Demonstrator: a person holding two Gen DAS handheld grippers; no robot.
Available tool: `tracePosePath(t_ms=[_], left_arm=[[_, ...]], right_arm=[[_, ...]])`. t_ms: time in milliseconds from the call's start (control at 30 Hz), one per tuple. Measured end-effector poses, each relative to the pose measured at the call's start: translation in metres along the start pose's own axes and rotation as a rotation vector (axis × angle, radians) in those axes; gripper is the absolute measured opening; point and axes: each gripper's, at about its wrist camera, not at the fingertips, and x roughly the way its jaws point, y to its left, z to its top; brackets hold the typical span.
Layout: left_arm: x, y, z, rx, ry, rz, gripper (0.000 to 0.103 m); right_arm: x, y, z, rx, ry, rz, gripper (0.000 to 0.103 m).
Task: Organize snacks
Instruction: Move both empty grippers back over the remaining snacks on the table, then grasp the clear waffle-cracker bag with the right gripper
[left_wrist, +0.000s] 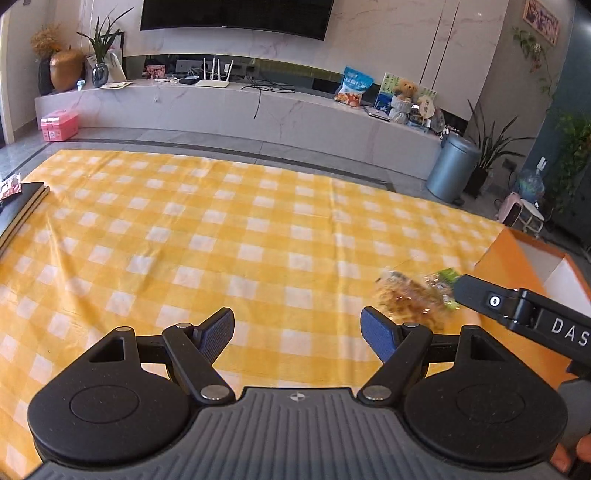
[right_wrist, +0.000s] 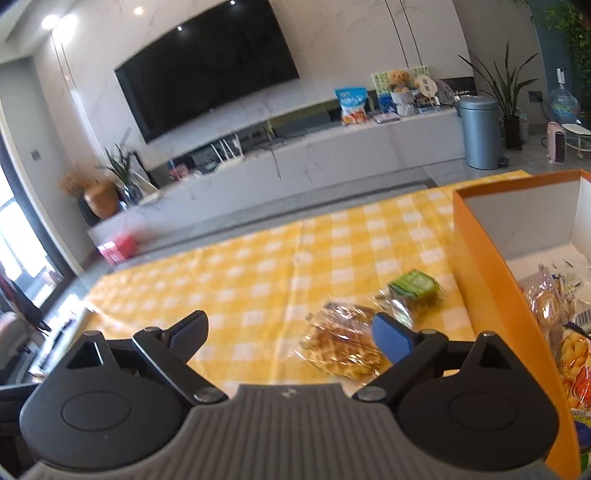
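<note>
Right wrist view has the right hand-held gripper (right_wrist: 291, 334) wide open and empty, the wrapped pastry (right_wrist: 341, 345) on the yellow-checked tabletop (right_wrist: 258, 258) just ahead, nearer its right finger, so closer than the left one.

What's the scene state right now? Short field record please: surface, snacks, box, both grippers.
surface: yellow checked cloth
snacks out: clear-wrapped pastry and green-labelled packet, lying side by side on the cloth beside the box
box: orange box, open top, several snack packs already inside
left gripper: open, empty, over bare cloth
right gripper: open, holds nothing, pastry just ahead by its right finger
progress: two snacks not yet in the box
</note>
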Motion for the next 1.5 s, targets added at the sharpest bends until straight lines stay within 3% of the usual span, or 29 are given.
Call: tracePosePath(t_ms=[233, 467, 700, 833, 967, 1300, 1500], left_arm=[[0.022, 0.008, -0.012, 0.033, 0.015, 0.032, 0.091], [0.034, 0.018, -0.014, 0.006, 0.042, 0.017, 0.091], [0.036, 0.035, -0.009, -0.077, 0.073, -0.011, 0.091], [0.033, 0.048, -0.006, -0.131, 0.053, -0.035, 0.091], [0.035, 0.061, -0.003, -0.162, 0.062, -0.037, 0.091], [0.039, 0.069, -0.003, -0.167, 0.080, -0.031, 0.091], [0.036, 0.063, -0.002, -0.140, 0.089, -0.058, 0.091]], right_arm=[[0.038, -0.030, -0.015, 0.095, 0.074, -0.106, 0.093], [0.061, -0.051, -0.021, 0.205, 0.078, -0.218, 0.096], [0.080, -0.043, -0.030, 0.266, 0.060, -0.186, 0.100], [0.102, -0.032, -0.030, 0.275, 0.104, -0.331, 0.100], [0.124, -0.020, -0.025, 0.293, 0.144, -0.359, 0.100], [0.162, 0.014, -0.024, 0.149, 0.184, -0.536, 0.100], [0.165, 0.019, -0.030, 0.048, 0.181, -0.528, 0.100]])
